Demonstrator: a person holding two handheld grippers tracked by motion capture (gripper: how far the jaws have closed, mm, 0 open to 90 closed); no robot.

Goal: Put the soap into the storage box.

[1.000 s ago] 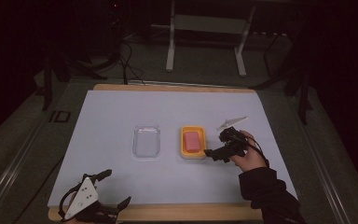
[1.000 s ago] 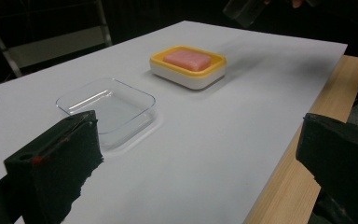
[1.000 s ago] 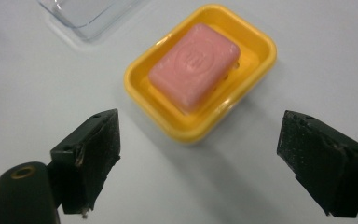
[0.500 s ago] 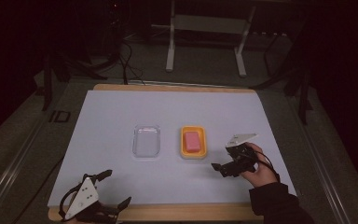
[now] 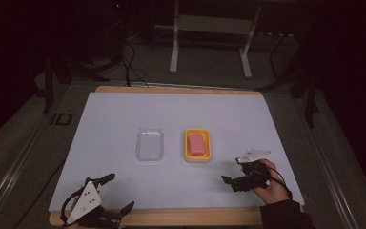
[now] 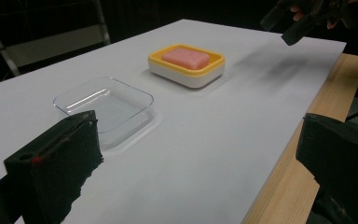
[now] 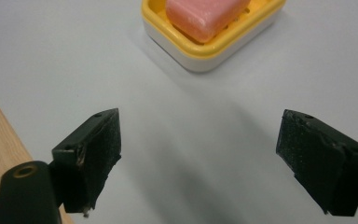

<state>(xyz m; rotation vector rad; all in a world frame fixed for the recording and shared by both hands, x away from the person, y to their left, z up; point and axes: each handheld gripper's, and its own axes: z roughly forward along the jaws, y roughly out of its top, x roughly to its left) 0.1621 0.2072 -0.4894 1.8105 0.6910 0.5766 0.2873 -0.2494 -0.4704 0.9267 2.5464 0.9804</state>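
A: Where is the pink rectangular soap bar [image 5: 196,143] lying?

B: It is sitting in the yellow-rimmed white plastic soap dish [image 5: 188,152], near the middle of the white-covered counter [image 5: 114,114], just right of the clear shallow plastic tray [image 5: 150,144]. The two are lying apart.

A: And the right gripper [image 5: 234,177]?

B: A hand [image 5: 269,182] is holding it at the near right, off the dish, with its fingers [image 7: 91,151] standing wide apart and gripping nothing. They are pointing left along the counter.

A: The left gripper [image 5: 116,193]?

B: It is resting at the near left edge, over the wooden rim [image 6: 303,112], its fingers [image 6: 56,158] also spread wide and holding nothing
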